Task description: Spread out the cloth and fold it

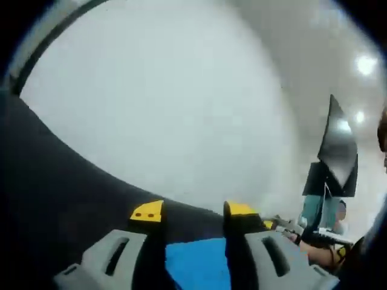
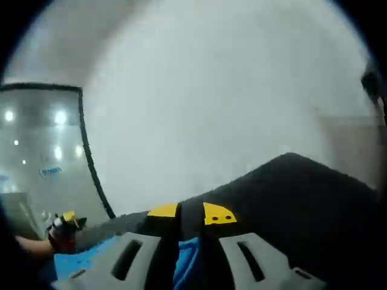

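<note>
- Right gripper (image 2: 192,216): yellow tips nearly together, narrow gap, black cloth (image 2: 302,199) running between them; reads as clamped on the cloth's edge
- Left gripper (image 1: 193,212): tips wider apart, with cloth (image 1: 54,181) draped across and in the gap; looks like a pinch on a thicker bunch, but you can't fully confirm the bite from this angle
- Cloth is up in the air between your two hands, sagging from both grips against a white wall (image 1: 181,90); blue surface (image 1: 196,263) below the jaws
- In the right gripper view your other gripper (image 2: 63,226) sits low left at the far end of the cloth edge, so the span is stretched between you
- Judgement: you're at the spread-out step, fold not started
- To do it well: keep both pinches firm, pull hands apart until the top edge is taut and level, no sag
- Lower onto the blue surface far edge first, then drag back so it lays flat without wrinkles
- Risk: left bite looks shallow; if the edge creeps, stop and re-pinch deeper before you lay it down
</note>
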{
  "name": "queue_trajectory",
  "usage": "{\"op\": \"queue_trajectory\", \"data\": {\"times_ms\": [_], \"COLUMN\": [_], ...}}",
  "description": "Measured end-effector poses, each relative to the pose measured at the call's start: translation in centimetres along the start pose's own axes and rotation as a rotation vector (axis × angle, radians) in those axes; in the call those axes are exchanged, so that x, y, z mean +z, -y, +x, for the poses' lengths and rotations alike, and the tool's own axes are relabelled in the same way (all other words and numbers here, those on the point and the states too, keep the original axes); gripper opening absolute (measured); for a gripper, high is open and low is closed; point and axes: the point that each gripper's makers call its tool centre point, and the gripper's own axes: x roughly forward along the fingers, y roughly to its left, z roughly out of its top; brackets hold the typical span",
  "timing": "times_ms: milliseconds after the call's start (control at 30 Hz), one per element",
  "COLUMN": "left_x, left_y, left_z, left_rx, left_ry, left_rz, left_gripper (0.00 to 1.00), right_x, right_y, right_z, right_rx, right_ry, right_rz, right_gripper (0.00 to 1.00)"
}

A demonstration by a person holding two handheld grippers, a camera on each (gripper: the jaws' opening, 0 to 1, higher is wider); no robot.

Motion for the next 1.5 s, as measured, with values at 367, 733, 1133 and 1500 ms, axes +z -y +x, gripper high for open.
{"op": "queue_trajectory", "data": {"times_ms": [367, 733, 1133, 1500], "left_x": [0.9, 1.4, 2.6, 3.5], "left_y": [-2.8, -1.1, -2.2, -2.3], "left_z": [-4.0, -3.4, -4.2, -5.0], "left_rx": [0.001, -0.047, -0.020, -0.025], "left_ry": [0.083, 0.134, 0.193, 0.250], "left_rz": [0.012, 0.103, 0.030, -0.043], "left_gripper": [0.03, 0.36, 0.32, 0.27], "right_x": [5.6, -5.6, -18.3, -20.8], "right_y": [-16.6, -22.3, -32.7, -31.6], "right_z": [-4.4, -8.6, -8.8, -4.1], "right_rx": [0.273, 0.328, 0.676, 0.558], "right_ry": [0.136, -0.136, -0.359, -0.477], "right_rz": [-0.192, -0.681, -0.978, -1.041], "right_gripper": [0.06, 0.30, 0.30, 0.07]}}
